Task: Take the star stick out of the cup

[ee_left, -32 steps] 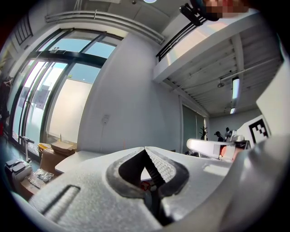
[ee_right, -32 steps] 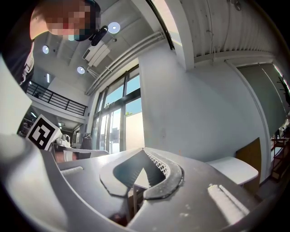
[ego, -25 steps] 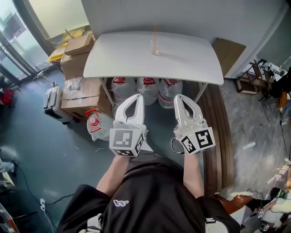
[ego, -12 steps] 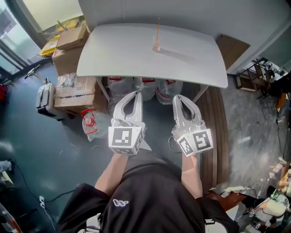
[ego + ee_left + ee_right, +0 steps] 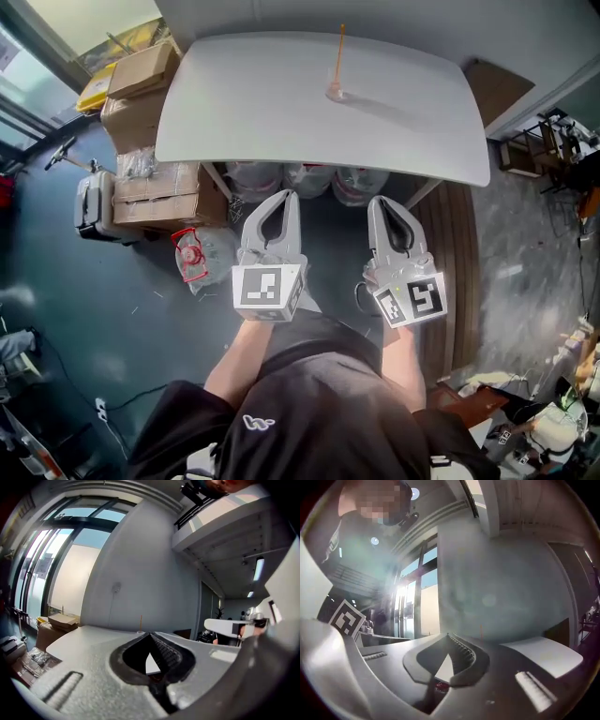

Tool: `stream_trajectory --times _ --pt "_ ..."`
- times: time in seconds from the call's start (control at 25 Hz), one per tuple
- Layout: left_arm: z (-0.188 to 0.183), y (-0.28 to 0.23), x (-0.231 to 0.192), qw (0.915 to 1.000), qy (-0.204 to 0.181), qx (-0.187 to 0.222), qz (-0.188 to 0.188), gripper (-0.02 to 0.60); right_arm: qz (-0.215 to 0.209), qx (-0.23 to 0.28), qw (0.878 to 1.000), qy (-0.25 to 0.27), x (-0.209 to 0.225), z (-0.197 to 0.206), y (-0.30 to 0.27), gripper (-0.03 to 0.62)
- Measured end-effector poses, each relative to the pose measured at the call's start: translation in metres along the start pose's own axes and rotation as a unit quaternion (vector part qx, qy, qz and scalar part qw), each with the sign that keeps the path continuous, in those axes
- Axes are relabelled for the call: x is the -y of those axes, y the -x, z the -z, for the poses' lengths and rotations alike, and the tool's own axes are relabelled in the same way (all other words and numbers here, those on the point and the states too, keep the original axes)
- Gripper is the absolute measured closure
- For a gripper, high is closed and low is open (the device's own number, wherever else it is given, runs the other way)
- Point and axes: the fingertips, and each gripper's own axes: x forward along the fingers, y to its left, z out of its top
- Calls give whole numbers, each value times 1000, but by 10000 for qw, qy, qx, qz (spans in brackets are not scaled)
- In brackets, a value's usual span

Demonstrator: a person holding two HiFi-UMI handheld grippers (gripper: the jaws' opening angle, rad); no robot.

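Note:
A thin orange star stick stands upright in a small clear cup near the far edge of a white table. Both grippers hang in front of my body, short of the table's near edge and well apart from the cup. My left gripper is shut with nothing in it, and so is my right gripper. In the left gripper view the stick shows far off above the closed tips. In the right gripper view the stick is a faint line over the table.
Cardboard boxes are stacked left of the table, with a grey case beside them. Large water bottles stand under the table. A red-capped bottle lies on the floor. Chairs and clutter fill the right side.
The table has drawn nearer to both grippers and the cup sits further right in the head view. Both grippers stay shut and level in front of the body.

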Motion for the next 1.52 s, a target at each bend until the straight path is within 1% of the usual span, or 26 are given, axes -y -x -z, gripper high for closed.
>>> stream_trajectory --times 0.12,0.2,0.32,0.64,0.84,1.2,1.36,1.52 --pt "-1 -18 -6 9999 16 -115 51 577 46 -81 10000 -15 8 3 -17 588" --pt "-2 -31 -9 9997 -17 -178 166 577 125 -79 9999 3 15 1 -30 588" --pt "-7 -50 -11 9990 -105 -162 408 577 224 -89 9997 2 25 -1 -47 588" --pt "-20 -95 -34 9971 -172 -159 725 577 339 -93 9994 -7 42 -1 -98 588" --pt "-24 -120 -48 9966 -106 -229 781 577 416 -171 9990 -2 54 -1 -126 588" --pt "-39 -178 -101 9968 21 -247 763 577 580 -276 9979 53 73 3 -189 588" --pt "-42 -198 -109 9958 0 -282 867 577 673 -318 9972 42 81 6 -209 588" --pt "-46 -215 -106 9946 9 -323 985 577 739 -381 9965 -13 89 9 -218 588"
